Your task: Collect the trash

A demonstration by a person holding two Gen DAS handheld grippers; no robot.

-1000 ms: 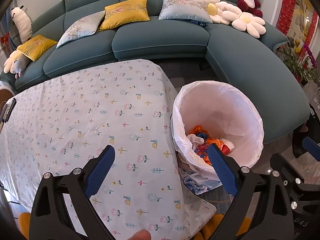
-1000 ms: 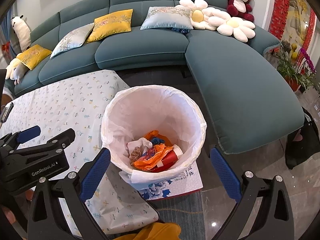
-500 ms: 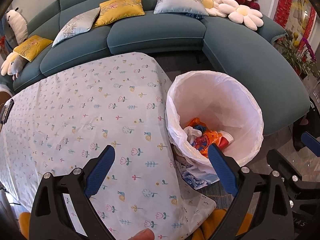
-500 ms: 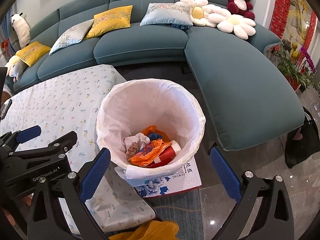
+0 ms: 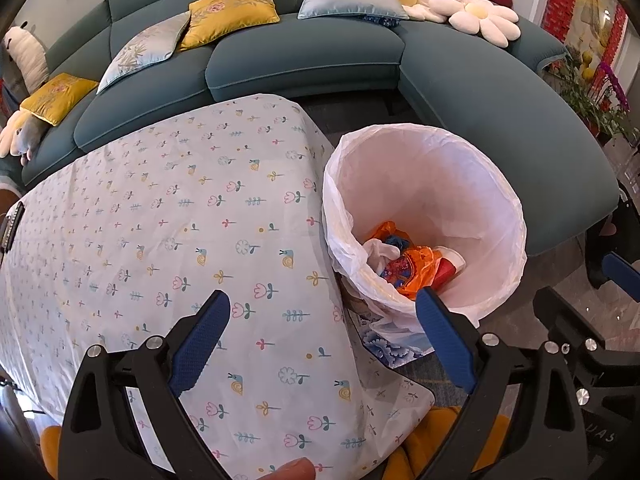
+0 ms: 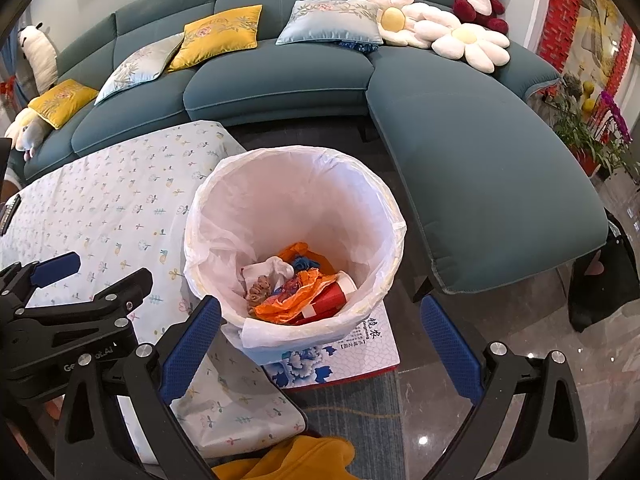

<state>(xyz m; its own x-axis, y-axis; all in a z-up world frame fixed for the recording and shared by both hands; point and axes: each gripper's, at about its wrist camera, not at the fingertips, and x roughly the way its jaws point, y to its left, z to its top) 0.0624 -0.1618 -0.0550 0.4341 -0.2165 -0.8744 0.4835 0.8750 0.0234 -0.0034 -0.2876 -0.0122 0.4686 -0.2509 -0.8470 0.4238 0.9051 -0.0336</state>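
Observation:
A round bin lined with a white bag point(image 5: 480, 184) point(image 6: 288, 184) stands on a blue-and-white box point(image 6: 352, 348) beside the table. Trash point(image 6: 298, 288) lies at its bottom: orange plastic, white paper, a red cup; it also shows in the left wrist view point(image 5: 408, 264). My left gripper point(image 5: 322, 340) is open and empty above the table's near corner, left of the bin. My right gripper point(image 6: 320, 340) is open and empty above the bin's near rim.
The table has a floral cloth point(image 5: 160, 220) with a dark remote point(image 5: 10, 228) at its far left edge. A teal sofa point(image 6: 480, 140) with cushions wraps behind and right. Potted flowers point(image 6: 600, 128) stand at the far right. A dark bag point(image 6: 612, 276) sits on the floor.
Both grippers have drifted back and slightly up; the bin and table sit a little lower in the views. Both stay open and empty.

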